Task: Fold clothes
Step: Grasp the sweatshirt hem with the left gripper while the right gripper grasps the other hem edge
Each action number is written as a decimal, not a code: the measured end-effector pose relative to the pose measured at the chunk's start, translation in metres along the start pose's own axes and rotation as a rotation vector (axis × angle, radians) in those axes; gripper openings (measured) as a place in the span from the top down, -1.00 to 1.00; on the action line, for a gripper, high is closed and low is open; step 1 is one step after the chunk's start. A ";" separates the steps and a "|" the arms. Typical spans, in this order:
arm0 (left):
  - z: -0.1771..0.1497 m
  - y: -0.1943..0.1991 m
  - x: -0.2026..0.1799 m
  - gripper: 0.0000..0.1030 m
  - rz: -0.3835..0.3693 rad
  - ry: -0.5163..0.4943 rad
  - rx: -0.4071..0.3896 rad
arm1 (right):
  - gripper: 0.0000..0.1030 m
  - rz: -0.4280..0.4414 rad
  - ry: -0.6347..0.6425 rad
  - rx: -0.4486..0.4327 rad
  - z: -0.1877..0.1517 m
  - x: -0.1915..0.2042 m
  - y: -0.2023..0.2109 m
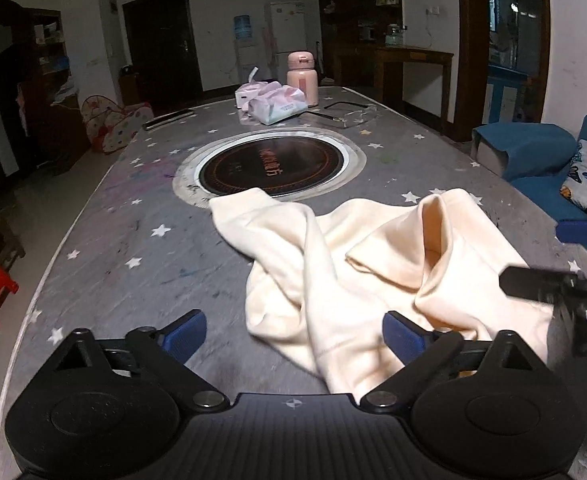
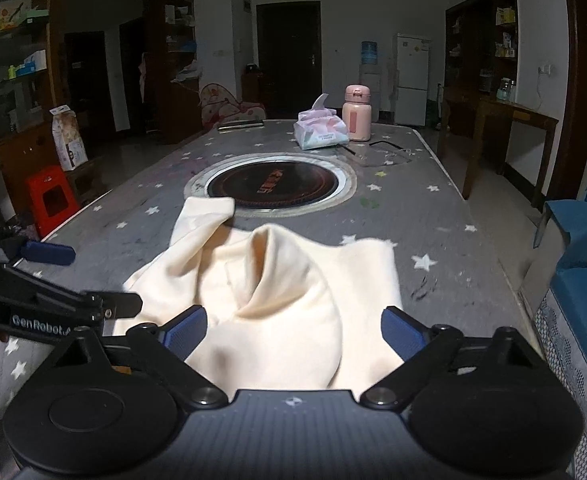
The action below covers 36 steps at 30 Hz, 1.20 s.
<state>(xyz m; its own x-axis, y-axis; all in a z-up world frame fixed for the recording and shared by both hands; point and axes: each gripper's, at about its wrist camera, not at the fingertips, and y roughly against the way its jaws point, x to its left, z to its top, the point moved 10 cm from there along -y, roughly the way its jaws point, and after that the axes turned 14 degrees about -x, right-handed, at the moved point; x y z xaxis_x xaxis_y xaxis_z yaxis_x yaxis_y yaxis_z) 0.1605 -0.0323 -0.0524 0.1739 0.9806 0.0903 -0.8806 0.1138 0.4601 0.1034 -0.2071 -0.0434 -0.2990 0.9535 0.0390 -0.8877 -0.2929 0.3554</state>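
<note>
1 cream garment (image 1: 333, 280) crumpled on table (image 1: 133, 240); my left gripper (image 1: 293, 336) and right gripper (image 2: 293, 332) both gape wide, gripping nothing.

Garment (image 1: 345, 264) on table (image 1: 133, 216) before inset burner (image 1: 271, 168), tissue pack (image 1: 279, 106) behind

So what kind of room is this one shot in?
Most likely a home living or dining room. A dining table with a built-in hotpot cooker fills the middle, a fridge and water dispenser stand by the far wall, and a blue sofa runs alongside.
</note>
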 end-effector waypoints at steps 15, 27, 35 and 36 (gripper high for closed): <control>0.015 -0.036 -0.014 -0.33 -0.114 0.014 -0.012 | -0.07 0.070 0.027 0.079 0.007 0.005 -0.074; 0.011 -0.050 -0.007 0.85 -0.136 0.046 -0.013 | 0.90 0.004 0.017 0.017 0.010 -0.024 -0.060; 0.021 -0.021 0.019 0.89 -0.088 0.082 -0.085 | 0.94 -0.096 -0.015 -0.080 0.026 -0.061 -0.008; 0.022 -0.017 0.023 0.89 -0.083 0.087 -0.093 | 0.94 -0.106 -0.018 -0.083 0.026 -0.065 -0.002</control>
<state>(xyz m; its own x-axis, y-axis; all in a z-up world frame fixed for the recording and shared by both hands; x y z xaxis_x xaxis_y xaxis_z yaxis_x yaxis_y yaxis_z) 0.1891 -0.0153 -0.0392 0.2123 0.9769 -0.0234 -0.9024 0.2051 0.3789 0.1339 -0.2671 -0.0225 -0.1960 0.9804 0.0226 -0.9401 -0.1944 0.2801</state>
